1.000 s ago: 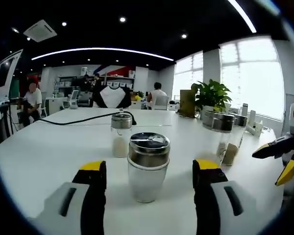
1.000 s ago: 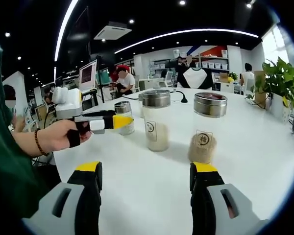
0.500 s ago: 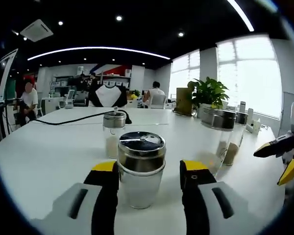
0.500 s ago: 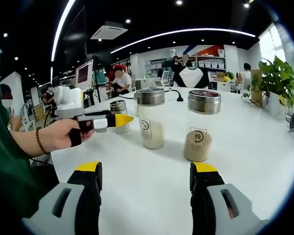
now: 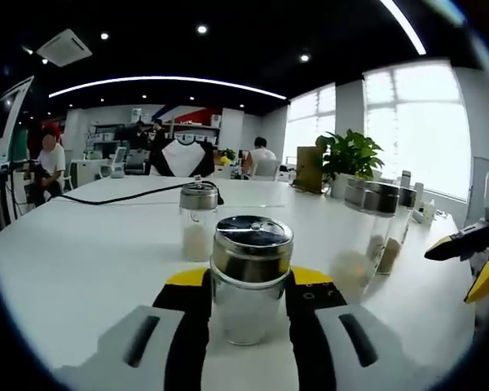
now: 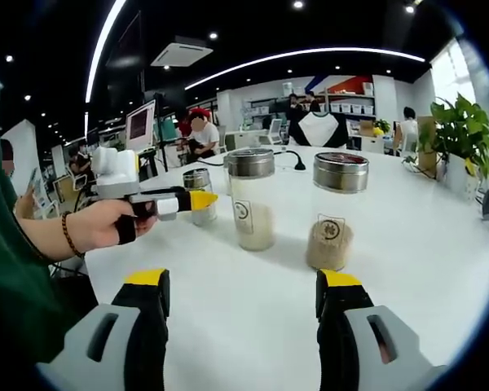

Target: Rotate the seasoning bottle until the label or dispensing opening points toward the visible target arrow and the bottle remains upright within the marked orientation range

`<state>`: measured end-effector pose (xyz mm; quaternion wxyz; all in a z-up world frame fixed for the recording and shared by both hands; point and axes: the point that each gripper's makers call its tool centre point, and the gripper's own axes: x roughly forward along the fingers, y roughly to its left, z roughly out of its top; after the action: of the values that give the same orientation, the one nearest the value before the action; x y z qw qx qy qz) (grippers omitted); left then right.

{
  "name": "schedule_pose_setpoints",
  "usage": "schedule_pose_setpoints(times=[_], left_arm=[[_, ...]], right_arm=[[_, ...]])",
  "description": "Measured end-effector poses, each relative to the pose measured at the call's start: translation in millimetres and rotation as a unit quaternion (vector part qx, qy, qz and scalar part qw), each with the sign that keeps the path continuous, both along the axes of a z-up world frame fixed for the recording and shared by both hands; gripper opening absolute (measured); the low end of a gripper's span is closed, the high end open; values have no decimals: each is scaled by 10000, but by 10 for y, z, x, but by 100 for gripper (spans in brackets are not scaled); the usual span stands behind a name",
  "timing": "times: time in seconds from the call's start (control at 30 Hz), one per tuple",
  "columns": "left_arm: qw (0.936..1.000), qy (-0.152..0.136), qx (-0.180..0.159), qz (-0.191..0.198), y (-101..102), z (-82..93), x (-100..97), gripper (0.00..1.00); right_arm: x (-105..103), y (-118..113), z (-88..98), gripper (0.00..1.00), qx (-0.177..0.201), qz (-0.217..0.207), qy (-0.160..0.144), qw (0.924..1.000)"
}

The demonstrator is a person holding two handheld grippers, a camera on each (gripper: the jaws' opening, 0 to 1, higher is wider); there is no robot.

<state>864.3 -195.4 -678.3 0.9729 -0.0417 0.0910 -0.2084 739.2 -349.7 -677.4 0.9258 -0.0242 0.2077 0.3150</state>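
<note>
Left gripper (image 5: 248,281) jaws narrowed since 1.0 s ago, now clamped against both sides of seasoning bottle (image 5: 251,278). Bottle upright on white table (image 5: 81,244), steel cap on top. Second small bottle (image 5: 199,220) beyond it. Right gripper (image 6: 243,297) jaws wide apart, holding nothing, above table; two taller jars (image 6: 251,199) ahead.

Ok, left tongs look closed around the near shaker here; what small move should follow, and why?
Probably a slow twist of the left tongs about the vertical, keeping the shaker upright. Their tips sit against both sides of its glass body, so the grip looks set. No target arrow is visible, so I cannot tell which direction to turn.
</note>
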Motion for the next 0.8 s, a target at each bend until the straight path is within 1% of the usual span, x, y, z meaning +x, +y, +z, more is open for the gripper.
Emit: schedule_pose_setpoints(times=[0.17, 0.6, 0.8], left_arm=[[10000, -33, 66, -56, -2, 3, -2, 37], [9998, -76, 97, -180, -7, 2, -9, 37], [9992, -90, 132, -362, -18, 4, -22, 37]], right_arm=[[1, 23, 8, 74, 1, 31, -8, 10000], [5, 30, 12, 74, -54, 44, 1, 10000], [6, 32, 30, 74, -65, 44, -9, 10000]])
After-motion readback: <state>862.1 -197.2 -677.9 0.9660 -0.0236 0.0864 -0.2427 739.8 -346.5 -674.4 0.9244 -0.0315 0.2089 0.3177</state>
